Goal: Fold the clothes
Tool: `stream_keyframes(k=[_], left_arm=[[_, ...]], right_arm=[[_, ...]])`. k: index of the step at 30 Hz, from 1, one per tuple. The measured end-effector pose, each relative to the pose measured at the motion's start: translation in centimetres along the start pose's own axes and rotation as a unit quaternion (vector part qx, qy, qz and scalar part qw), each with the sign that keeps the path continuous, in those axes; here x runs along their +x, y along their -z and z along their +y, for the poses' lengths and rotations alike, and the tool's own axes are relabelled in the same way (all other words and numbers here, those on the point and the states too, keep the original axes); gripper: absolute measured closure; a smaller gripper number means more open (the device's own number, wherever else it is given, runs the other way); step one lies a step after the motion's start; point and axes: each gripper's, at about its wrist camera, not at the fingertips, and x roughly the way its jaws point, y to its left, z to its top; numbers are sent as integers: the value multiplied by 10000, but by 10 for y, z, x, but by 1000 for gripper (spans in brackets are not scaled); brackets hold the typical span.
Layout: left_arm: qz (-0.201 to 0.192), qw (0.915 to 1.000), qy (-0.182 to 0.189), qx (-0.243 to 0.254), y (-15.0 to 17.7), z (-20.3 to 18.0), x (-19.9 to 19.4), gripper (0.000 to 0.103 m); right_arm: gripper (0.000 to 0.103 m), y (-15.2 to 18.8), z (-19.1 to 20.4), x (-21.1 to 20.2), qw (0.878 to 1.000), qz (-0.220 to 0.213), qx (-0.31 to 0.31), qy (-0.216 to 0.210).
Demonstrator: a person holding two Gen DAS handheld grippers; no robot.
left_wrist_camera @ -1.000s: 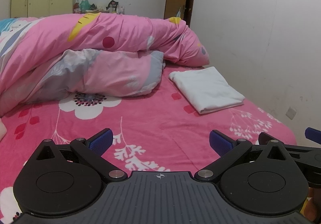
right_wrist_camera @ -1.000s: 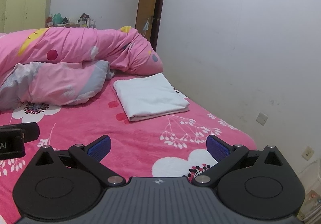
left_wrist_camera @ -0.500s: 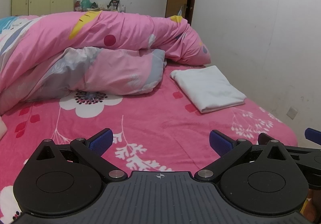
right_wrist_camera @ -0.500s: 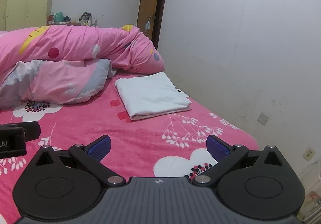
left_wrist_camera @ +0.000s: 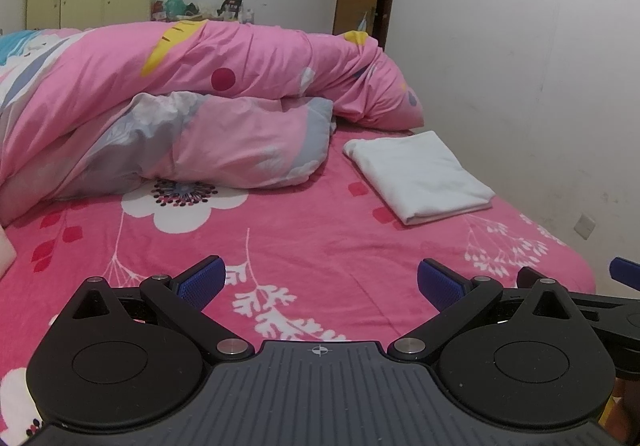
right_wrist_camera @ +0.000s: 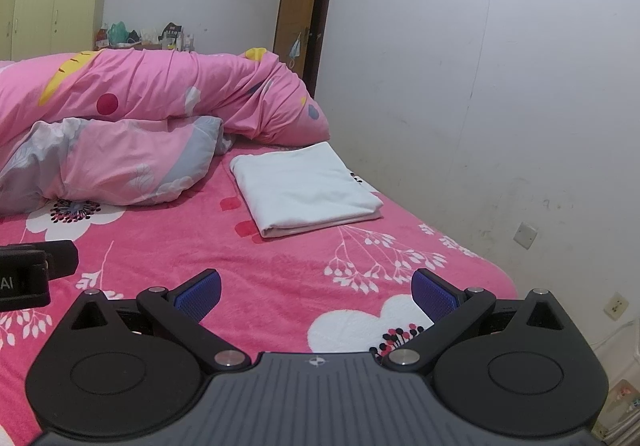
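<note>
Both the left gripper point(left_wrist_camera: 319, 282) and right gripper point(right_wrist_camera: 316, 292) are hovering with jaws wide open and empty while the folded white garment point(right_wrist_camera: 306, 188) is lying on the bed point(right_wrist_camera: 280, 270) near the wall, looking soft, light and floppy, so I'd be pinching its corners.

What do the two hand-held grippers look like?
Left hand-held gripper and right hand-held gripper match: black linkage arms with silver pivot pins, round black discs, a ribbed dark grey body with a crosshair mark, and blue textured pads.

free: pink bedsheet point(left_wrist_camera: 320, 230) ahead | blocks: bunched duvet point(left_wrist_camera: 200, 118) behind-left, folded white cloth point(right_wrist_camera: 308, 186) near wall point(right_wrist_camera: 500, 106)
</note>
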Motion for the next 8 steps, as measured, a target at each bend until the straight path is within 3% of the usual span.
stream_keyframes(k=[8], left_arm=[[-8, 10000, -5, -9, -1, 1, 0, 0]], right_arm=[[0, 0, 1, 0, 10000, -6, -4, -12]])
